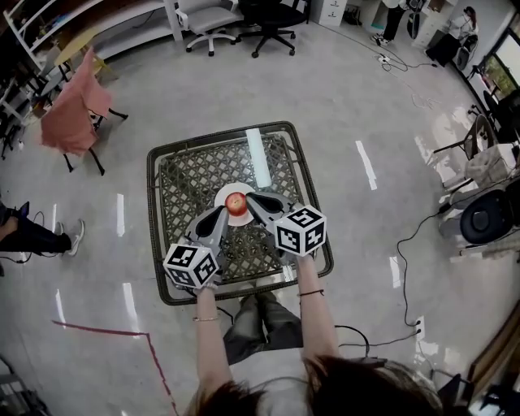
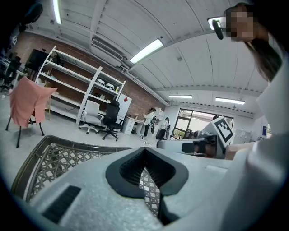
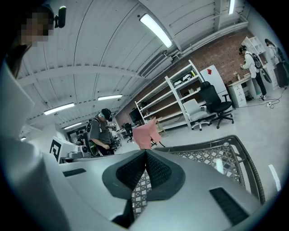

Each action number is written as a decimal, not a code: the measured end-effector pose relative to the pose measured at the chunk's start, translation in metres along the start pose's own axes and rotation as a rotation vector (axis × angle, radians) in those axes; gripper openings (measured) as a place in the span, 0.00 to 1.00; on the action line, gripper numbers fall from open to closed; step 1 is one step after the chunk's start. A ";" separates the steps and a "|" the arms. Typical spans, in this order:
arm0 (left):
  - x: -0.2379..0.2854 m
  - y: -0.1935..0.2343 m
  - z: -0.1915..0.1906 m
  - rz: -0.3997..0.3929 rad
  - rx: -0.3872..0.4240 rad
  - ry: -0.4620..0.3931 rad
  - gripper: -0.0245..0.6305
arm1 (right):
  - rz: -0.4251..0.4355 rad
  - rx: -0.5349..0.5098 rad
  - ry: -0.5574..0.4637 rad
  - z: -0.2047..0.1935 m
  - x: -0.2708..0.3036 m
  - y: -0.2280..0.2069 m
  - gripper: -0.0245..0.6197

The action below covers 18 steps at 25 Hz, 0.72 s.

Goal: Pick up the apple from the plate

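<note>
A red apple (image 1: 236,203) lies on a small white plate (image 1: 223,195) in the middle of a square lattice-topped table (image 1: 187,175). My left gripper (image 1: 223,214) is shut with nothing in it; its tip sits at the plate's near-left edge, just short of the apple. My right gripper (image 1: 249,198) is also shut and empty, and its tip comes up against the apple's right side. In the left gripper view the dark pads (image 2: 131,169) meet at the tip over the lattice. The right gripper view shows the same closed pads (image 3: 158,169). Neither gripper view shows the apple.
The table's dark rim (image 1: 153,236) frames the lattice. A chair draped in pink cloth (image 1: 75,106) stands at the far left, with office chairs (image 1: 244,20) at the back. Cables (image 1: 406,268) trail over the floor on the right. A seated person's legs (image 1: 36,236) show at the left edge.
</note>
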<state>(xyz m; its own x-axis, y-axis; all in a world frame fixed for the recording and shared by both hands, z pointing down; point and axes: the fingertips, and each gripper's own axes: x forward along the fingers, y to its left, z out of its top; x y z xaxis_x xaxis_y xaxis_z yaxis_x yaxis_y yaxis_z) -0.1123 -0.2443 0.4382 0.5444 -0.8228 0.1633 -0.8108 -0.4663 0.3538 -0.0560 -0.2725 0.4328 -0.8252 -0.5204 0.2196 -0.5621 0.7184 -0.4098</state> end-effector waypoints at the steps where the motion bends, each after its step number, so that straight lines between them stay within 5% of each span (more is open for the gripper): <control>1: 0.002 0.004 0.000 0.001 -0.002 0.005 0.05 | -0.002 0.007 0.003 -0.001 0.004 -0.002 0.05; 18: 0.040 0.060 -0.062 0.032 -0.002 0.139 0.06 | -0.051 0.058 0.047 -0.045 0.042 -0.058 0.05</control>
<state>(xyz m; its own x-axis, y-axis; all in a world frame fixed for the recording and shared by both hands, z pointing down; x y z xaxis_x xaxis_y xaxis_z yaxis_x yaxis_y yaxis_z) -0.1258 -0.2852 0.5230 0.5427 -0.7843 0.3005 -0.8280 -0.4394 0.3483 -0.0604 -0.3154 0.5056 -0.7983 -0.5321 0.2821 -0.6001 0.6631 -0.4474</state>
